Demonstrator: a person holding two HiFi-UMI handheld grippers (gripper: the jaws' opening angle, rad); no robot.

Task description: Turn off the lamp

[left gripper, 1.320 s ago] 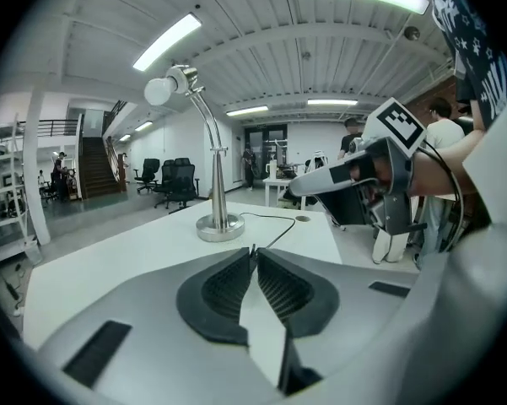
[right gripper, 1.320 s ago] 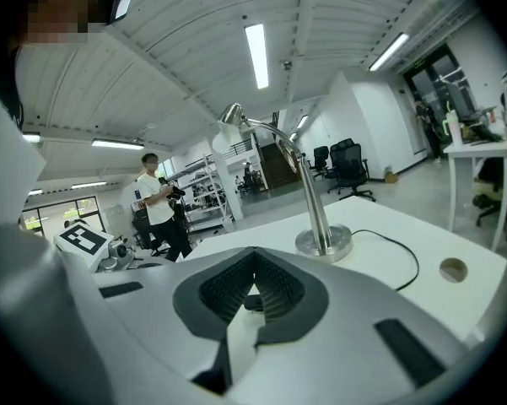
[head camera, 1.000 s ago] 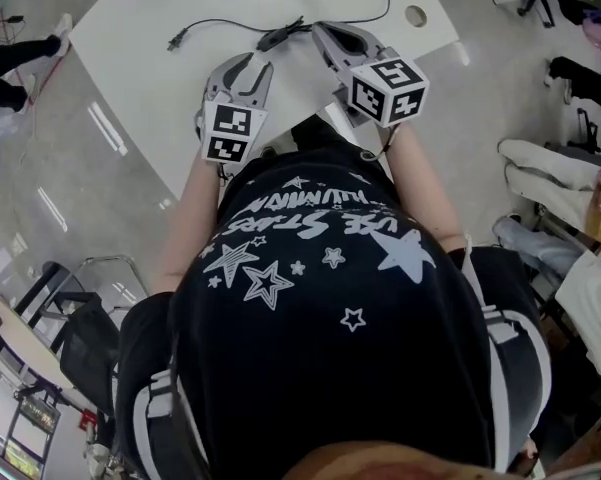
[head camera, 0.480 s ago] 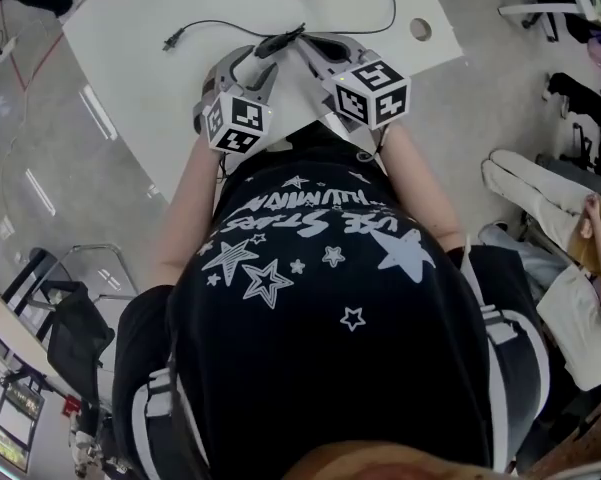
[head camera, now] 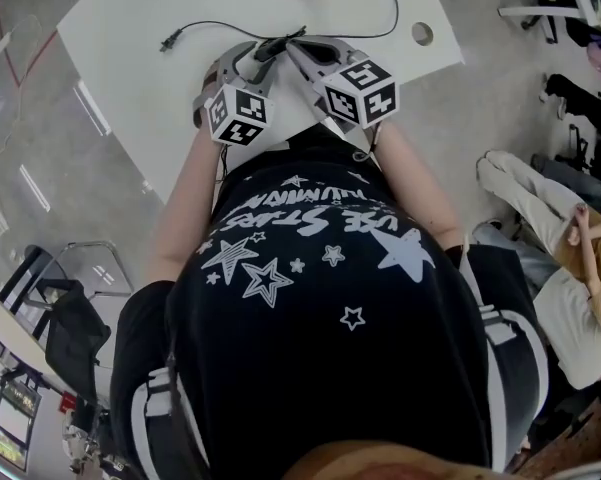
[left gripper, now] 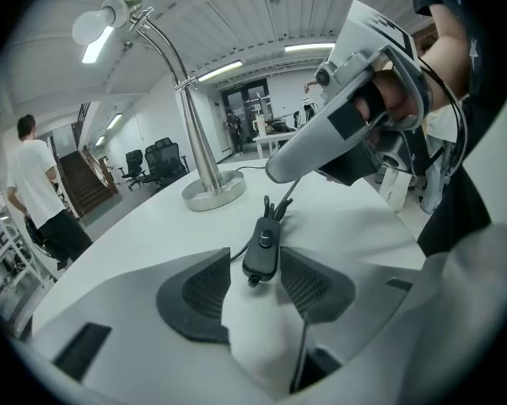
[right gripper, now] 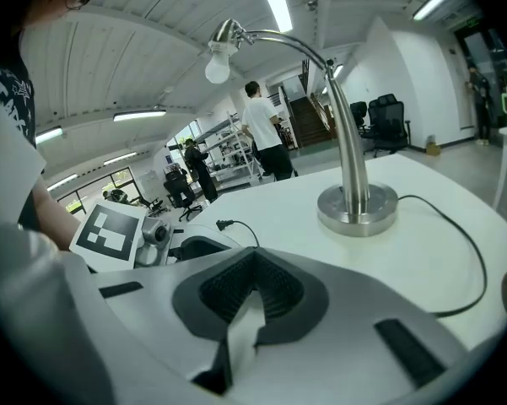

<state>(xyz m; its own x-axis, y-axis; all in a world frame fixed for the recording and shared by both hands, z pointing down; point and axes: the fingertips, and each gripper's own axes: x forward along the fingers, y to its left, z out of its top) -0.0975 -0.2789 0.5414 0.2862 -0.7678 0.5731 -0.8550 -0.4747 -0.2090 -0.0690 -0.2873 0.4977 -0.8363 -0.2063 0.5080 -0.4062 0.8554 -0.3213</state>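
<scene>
Lamp switch (left gripper: 262,245) between just-opened jaws, left tool (left gripper: 255,264).

White table (head camera: 140,58) with lamp (left gripper: 196,129), corded switch (left gripper: 261,251), apparently loose plug (right gripper: 222,224)

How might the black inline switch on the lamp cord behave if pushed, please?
The switch looks small and light on the smooth table, so it probably slides. Its thin cord seems floppy, likely trailing without anchoring it.

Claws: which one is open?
The left claw: its jaws have just been opening and stand apart, with the switch between them. The right claw has its tips together, nothing between.
</scene>
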